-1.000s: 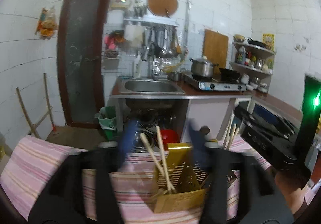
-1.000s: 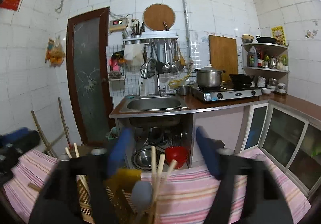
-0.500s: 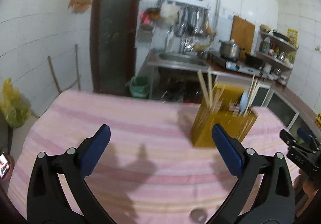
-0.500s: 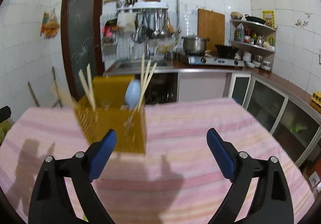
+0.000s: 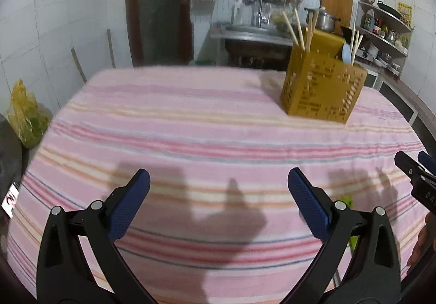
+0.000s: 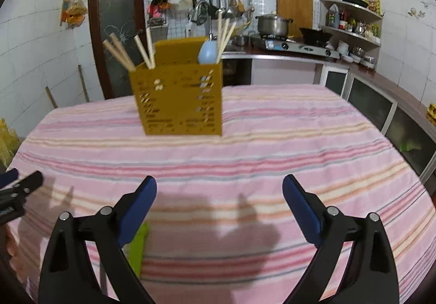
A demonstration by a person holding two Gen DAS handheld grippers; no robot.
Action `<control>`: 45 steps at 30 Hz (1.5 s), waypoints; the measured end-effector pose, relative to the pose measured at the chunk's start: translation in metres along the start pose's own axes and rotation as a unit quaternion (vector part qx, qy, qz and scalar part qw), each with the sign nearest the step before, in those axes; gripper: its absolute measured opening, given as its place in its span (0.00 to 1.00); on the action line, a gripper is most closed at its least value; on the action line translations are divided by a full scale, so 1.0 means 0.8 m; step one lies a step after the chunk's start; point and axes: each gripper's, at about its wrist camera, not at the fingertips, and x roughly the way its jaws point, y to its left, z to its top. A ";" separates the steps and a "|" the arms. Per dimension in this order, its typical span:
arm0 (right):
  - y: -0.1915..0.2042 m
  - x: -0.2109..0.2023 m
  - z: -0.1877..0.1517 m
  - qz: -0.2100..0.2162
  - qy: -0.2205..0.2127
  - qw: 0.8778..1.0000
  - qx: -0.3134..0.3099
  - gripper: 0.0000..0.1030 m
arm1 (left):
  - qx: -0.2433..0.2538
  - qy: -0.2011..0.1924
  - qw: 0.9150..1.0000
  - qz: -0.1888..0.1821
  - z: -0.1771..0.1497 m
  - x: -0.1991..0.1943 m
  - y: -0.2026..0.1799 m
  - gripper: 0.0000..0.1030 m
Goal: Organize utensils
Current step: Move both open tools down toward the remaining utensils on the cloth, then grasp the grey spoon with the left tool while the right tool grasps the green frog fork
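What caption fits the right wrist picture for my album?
Open blue-tipped tongs hover over a pink striped tablecloth, facing a yellow slotted utensil holder.

Green item partly hidden behind right gripper finger, identity unclear. Utensil holder motion-blurred; contents' lower ends concealed.

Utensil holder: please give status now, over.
Left gripper and right gripper open, empty. Yellow utensil holder upright on striped cloth, chopsticks inside. Path clear.
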 end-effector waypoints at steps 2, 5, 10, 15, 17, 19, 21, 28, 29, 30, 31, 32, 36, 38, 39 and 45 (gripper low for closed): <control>0.010 0.001 -0.010 -0.002 0.006 1.000 -0.013 0.89 | 0.004 0.011 1.000 0.007 -0.009 0.010 0.002 0.95; 0.021 0.005 -0.025 -0.002 0.021 1.000 -0.020 0.89 | 0.019 0.023 0.999 0.013 -0.018 0.020 0.000 0.95; 0.037 0.014 -0.040 0.010 0.058 0.998 -0.009 0.89 | 0.017 0.026 0.999 0.021 -0.025 0.025 -0.002 0.95; 0.066 0.023 -0.050 0.014 0.082 0.996 -0.041 0.88 | 0.009 0.044 0.999 0.024 -0.029 0.036 0.005 0.95; 0.080 0.025 -0.054 0.012 0.090 0.994 -0.061 0.84 | 0.005 0.048 0.999 0.025 -0.029 0.039 0.006 0.95; 0.088 0.028 -0.055 0.006 0.098 0.992 -0.075 0.68 | 0.001 0.050 0.998 0.026 -0.029 0.040 0.007 0.95; 0.089 0.036 -0.057 0.015 0.113 0.990 -0.077 0.48 | -0.001 0.052 0.998 0.027 -0.029 0.041 0.006 0.95; 0.087 0.039 -0.058 0.054 0.127 0.988 -0.068 0.17 | 0.005 0.061 0.998 0.022 -0.027 0.038 -0.014 0.95; 0.081 0.038 -0.057 0.057 0.127 0.988 -0.066 0.17 | 0.007 0.062 0.998 0.020 -0.026 0.036 -0.020 0.95; 0.076 0.038 -0.053 0.057 0.127 0.988 -0.066 0.17 | 0.007 0.063 0.998 0.019 -0.026 0.034 -0.025 0.95; 0.065 0.038 -0.049 0.057 0.125 0.988 -0.064 0.17 | 0.005 0.066 0.998 0.017 -0.026 0.033 -0.033 0.95; 0.054 0.037 -0.046 0.057 0.124 0.989 -0.059 0.17 | 0.004 0.071 0.997 0.014 -0.026 0.033 -0.039 0.95; 0.001 0.044 -0.035 0.040 0.127 0.990 -0.045 0.17 | -0.001 0.097 0.995 -0.001 -0.031 0.041 -0.073 0.95; -0.025 0.048 -0.034 0.032 0.128 0.991 -0.035 0.17 | 0.004 0.106 0.994 -0.005 -0.034 0.045 -0.091 0.95; -0.033 0.049 -0.034 0.028 0.129 0.991 -0.033 0.17 | 0.010 0.112 0.994 -0.008 -0.036 0.048 -0.103 0.95; -0.059 0.056 -0.038 0.036 0.125 0.991 -0.017 0.17 | 0.028 0.133 0.991 -0.001 -0.050 0.062 -0.145 0.88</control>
